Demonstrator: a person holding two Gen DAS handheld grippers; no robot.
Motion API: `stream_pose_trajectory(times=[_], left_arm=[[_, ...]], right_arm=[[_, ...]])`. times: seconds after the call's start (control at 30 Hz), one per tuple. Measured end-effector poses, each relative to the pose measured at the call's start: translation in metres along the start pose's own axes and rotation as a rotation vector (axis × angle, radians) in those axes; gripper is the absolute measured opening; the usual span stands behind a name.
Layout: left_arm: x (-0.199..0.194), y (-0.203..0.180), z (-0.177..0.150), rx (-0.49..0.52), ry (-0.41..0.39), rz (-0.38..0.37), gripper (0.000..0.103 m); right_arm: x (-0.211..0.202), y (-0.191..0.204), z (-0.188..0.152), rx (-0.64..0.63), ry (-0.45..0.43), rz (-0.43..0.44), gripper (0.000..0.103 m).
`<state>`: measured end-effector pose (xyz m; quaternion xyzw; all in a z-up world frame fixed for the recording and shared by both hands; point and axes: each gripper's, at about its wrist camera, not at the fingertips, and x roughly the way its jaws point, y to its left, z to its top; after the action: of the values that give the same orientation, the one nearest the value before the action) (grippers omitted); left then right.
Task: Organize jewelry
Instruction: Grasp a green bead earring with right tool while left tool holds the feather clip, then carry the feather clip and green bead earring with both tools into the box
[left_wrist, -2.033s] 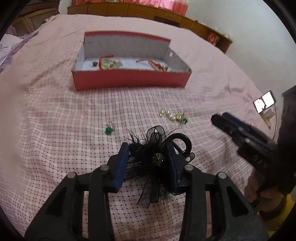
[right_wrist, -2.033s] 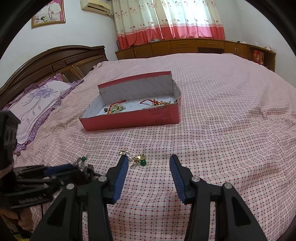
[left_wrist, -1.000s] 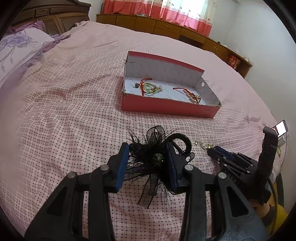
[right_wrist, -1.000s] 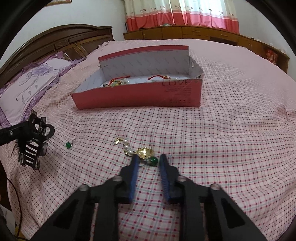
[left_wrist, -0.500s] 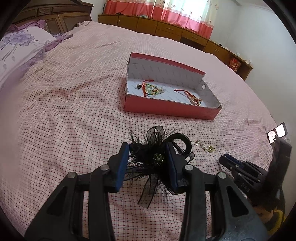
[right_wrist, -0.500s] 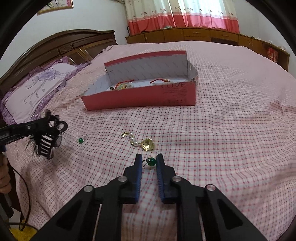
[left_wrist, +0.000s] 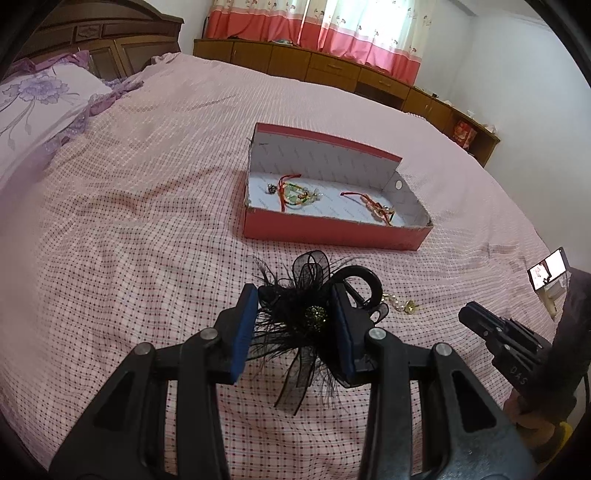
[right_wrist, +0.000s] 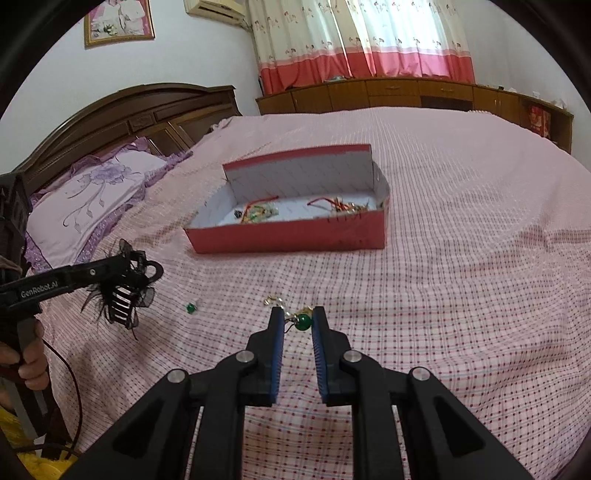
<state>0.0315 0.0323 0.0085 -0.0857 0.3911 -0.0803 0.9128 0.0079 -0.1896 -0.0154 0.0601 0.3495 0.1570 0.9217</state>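
Green-bead earring (right_wrist: 303, 322) is hanging pinched between the nearly closed right gripper (right_wrist: 298, 323) above the checked bedspread (right_wrist: 461, 295), red box (right_wrist: 288, 236) beyond, while left gripper (left_wrist: 294, 314), part-open, is clamping the black feathered hair claw (left_wrist: 314, 314).

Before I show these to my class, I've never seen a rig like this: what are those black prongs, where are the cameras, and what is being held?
They are two hand-held grippers; a person squeezes one in each hand. Each carries a camera looking along its jaws, giving one picture per hand. The left gripper is clamped on a black feathered hair clip. The right gripper pinches a green-beaded earring. On the pink checked bedspread lie a loose green bead and an open red box holding more jewelry.
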Motion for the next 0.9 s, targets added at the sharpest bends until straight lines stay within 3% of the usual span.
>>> stream_pose_trajectory(times=[0.9], left_arm=[[0.006,-0.040,0.038,0.073,-0.132,-0.017,0.032]], right_arm=[[0.002,0.024,0.054,-0.059,-0.130,0.026,0.017]])
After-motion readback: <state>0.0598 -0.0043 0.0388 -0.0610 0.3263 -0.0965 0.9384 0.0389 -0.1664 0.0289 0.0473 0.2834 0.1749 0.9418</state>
